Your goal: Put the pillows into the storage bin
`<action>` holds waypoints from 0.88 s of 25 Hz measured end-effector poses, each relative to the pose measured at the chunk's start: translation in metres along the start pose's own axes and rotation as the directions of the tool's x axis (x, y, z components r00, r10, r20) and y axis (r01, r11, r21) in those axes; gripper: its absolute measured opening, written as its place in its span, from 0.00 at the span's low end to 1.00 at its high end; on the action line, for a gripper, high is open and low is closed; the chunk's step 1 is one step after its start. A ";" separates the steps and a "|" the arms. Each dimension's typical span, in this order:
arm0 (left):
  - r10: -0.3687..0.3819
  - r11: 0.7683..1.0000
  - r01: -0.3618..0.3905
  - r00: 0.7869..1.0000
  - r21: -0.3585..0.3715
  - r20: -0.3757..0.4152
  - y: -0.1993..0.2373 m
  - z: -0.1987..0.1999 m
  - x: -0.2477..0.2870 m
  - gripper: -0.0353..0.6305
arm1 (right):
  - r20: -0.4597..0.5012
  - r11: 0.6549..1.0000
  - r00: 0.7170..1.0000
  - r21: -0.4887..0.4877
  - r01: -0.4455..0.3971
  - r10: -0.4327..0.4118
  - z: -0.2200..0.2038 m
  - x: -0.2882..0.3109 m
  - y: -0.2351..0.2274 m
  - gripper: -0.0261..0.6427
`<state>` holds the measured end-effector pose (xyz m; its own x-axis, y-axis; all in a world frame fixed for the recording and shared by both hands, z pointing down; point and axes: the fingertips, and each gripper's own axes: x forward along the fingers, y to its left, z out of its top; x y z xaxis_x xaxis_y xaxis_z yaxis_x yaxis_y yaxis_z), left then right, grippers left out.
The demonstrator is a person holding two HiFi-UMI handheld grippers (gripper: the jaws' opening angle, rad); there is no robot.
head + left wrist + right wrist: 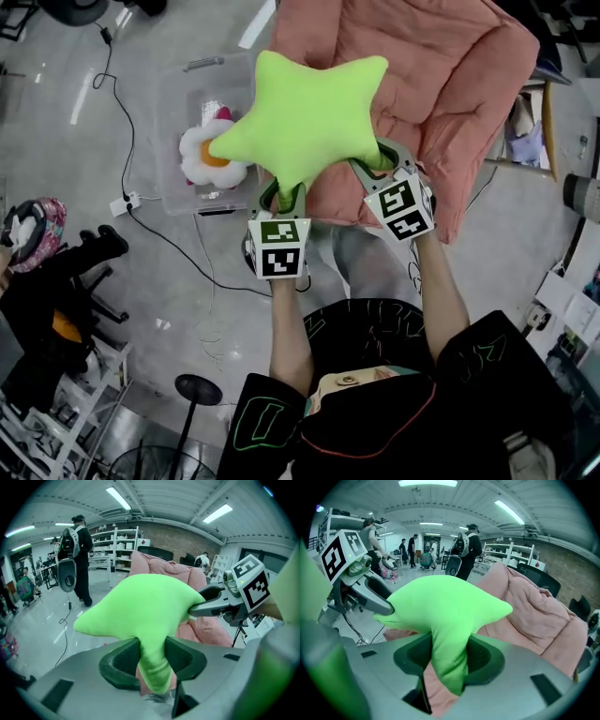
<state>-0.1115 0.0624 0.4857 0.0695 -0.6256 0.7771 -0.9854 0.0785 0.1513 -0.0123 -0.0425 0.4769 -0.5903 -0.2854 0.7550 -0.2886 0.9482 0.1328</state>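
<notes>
A bright green star pillow (305,117) hangs in the air between both grippers, above the floor. My left gripper (282,195) is shut on its lower point (152,660). My right gripper (380,161) is shut on another point (449,656) at the star's right. A clear storage bin (178,112) sits on the floor to the left, under the star's left tip. Inside it lies a white flower pillow (214,157) with an orange middle.
A pink padded chair (441,84) stands behind and to the right of the star. A black cable (141,202) runs over the floor to a white socket by the bin. A dark office chair (56,300) is at the left. People stand far off by shelves (77,555).
</notes>
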 end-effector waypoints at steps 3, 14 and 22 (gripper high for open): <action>0.037 0.999 -0.037 0.999 -0.040 0.005 0.046 -0.013 -0.021 0.29 | 0.025 0.998 0.999 -0.040 -0.048 0.049 0.035 0.023 0.037 0.33; 0.151 0.980 -0.147 0.988 -0.137 0.017 0.201 -0.051 -0.060 0.29 | 0.028 0.976 0.984 -0.134 -0.169 0.174 0.138 0.119 0.137 0.33; 0.301 0.936 -0.280 0.951 -0.214 0.074 0.296 -0.076 -0.062 0.35 | 0.080 0.966 0.964 -0.063 -0.250 0.255 0.175 0.191 0.179 0.51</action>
<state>-0.3958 0.1835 0.5294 -0.2420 -0.6287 0.7391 -0.9083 0.4146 0.0553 -0.3089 0.0488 0.5320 -0.7025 -0.0448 0.7103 -0.0839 0.9963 -0.0201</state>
